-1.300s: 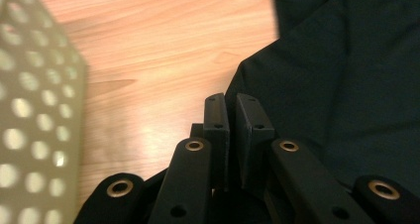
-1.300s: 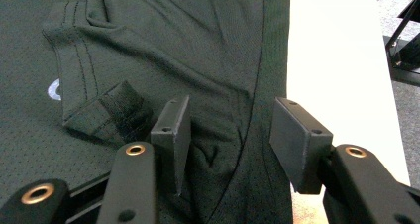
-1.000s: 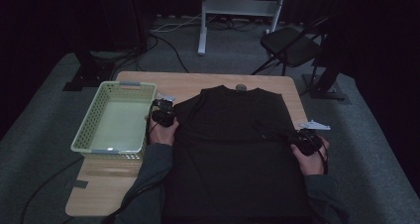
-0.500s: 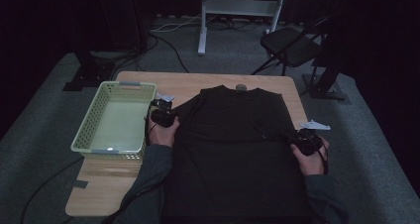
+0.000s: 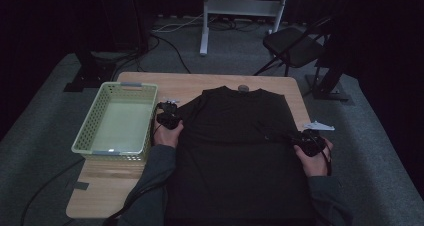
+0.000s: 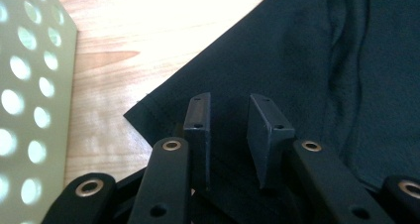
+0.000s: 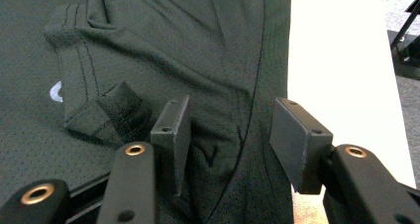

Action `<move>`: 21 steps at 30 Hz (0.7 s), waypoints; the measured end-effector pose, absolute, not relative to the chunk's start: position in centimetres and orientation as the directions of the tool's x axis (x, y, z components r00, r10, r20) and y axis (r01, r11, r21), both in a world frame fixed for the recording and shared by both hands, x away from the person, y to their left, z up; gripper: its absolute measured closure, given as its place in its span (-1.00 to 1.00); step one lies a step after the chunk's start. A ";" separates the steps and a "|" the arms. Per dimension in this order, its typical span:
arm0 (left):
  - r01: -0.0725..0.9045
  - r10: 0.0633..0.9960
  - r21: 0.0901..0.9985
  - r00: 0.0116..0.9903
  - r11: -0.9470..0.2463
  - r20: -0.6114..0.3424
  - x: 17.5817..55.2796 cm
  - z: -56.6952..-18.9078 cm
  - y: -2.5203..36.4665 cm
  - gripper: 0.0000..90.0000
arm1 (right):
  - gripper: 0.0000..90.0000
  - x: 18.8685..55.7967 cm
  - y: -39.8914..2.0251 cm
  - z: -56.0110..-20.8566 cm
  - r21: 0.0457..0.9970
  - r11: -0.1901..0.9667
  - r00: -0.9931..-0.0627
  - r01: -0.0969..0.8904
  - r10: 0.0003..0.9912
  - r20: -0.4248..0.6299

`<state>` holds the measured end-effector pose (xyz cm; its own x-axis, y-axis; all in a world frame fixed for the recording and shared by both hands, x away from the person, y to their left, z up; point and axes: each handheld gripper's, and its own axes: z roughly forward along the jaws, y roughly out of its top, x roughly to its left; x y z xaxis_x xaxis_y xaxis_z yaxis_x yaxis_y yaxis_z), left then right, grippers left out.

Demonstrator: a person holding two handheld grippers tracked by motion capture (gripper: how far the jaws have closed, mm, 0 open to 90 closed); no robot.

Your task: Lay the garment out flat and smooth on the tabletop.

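Observation:
A black T-shirt (image 5: 240, 136) lies flat on the wooden table (image 5: 190, 83), collar toward the far edge. My left gripper (image 5: 168, 111) sits at the shirt's left sleeve. In the left gripper view its jaws (image 6: 230, 102) stand apart over the sleeve's hem corner (image 6: 307, 50); they have just been opening, and the fabric lies under them with no pad pressing on it. My right gripper (image 5: 302, 141) rests at the shirt's right side. Its jaws (image 7: 230, 107) stand wide over the side seam (image 7: 198, 45), beside a folded-in sleeve (image 7: 99, 110).
A pale green perforated basket (image 5: 87, 123) stands on the table's left part, its wall (image 6: 29, 85) close to my left gripper. A small round grey object (image 5: 243, 88) lies at the collar. Behind the table are a folding chair (image 5: 295, 46) and a white stand (image 5: 240, 8).
My left hand has shifted slightly down at the sleeve. The right hand and the shirt look the same.

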<state>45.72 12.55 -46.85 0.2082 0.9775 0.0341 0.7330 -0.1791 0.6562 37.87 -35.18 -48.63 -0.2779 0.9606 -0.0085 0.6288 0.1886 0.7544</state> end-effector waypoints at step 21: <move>0.734 0.987 0.660 0.131 -0.157 0.089 46.2 -47.0 13.5 0.56 | 0.14 36.9 -37.1 -48.6 0.754 0.175 -0.255 0.633 0.967 -0.010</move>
